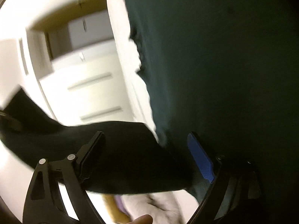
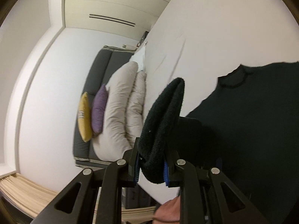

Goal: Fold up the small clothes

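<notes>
A dark knit garment (image 2: 252, 112) lies spread on a white surface (image 2: 214, 28), its neck opening toward the top. My right gripper (image 2: 152, 169) is shut on a folded-over edge of the garment (image 2: 162, 123), which stands up between the blue pads. In the blurred left wrist view the same dark garment (image 1: 224, 65) fills the right side. My left gripper (image 1: 147, 153) stands open, with a black band of the cloth (image 1: 127, 149) lying across between its wide-apart fingers, apparently not pinched.
A grey sofa (image 2: 104, 61) holds a yellow cushion (image 2: 84, 117), a purple cushion (image 2: 99, 110) and a bundled beige duvet (image 2: 121, 108). White cupboards with slot handles (image 2: 112, 20) stand behind. A hand shows at the bottom edge (image 2: 168, 212).
</notes>
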